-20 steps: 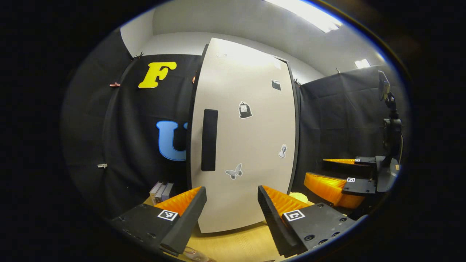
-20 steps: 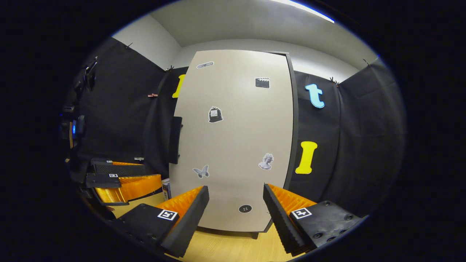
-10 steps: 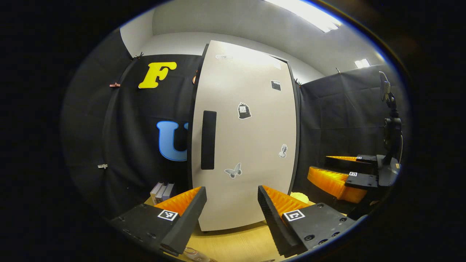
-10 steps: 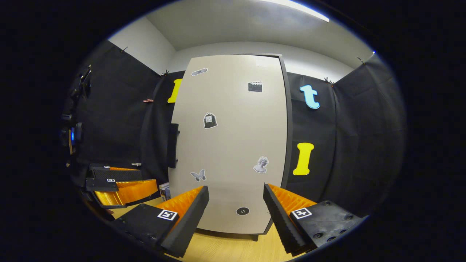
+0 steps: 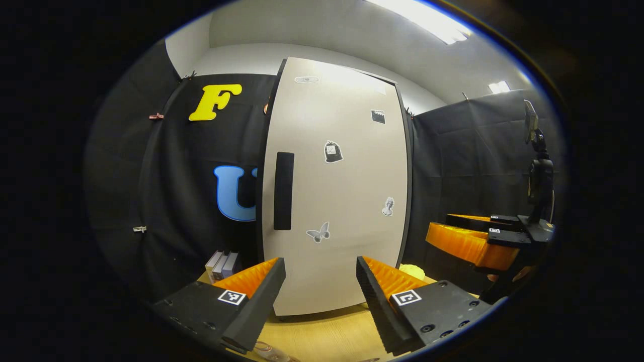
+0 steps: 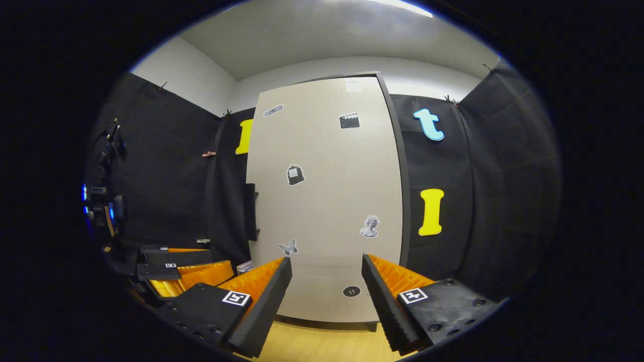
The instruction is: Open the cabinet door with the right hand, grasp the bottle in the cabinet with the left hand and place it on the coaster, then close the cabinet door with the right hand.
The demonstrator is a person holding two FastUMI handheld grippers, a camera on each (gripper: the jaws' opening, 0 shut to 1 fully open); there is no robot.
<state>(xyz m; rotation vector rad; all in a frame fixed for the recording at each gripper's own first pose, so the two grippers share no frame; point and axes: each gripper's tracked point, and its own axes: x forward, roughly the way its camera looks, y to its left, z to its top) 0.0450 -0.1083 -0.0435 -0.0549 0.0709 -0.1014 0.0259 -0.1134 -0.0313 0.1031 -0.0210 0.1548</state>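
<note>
- Cabinet door closed, upright on wooden tabletop; dark handle on its left edge.
- Left gripper wide, empty, facing door.
- Right gripper wide, empty, w/ door just ahead.

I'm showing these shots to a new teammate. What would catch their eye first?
The tall pale cabinet door, shut and dotted with stickers, stands centre on the wooden table. Its dark vertical handle sits near the door's left edge. Both hand-held grippers, left and right, are open before it.
</note>
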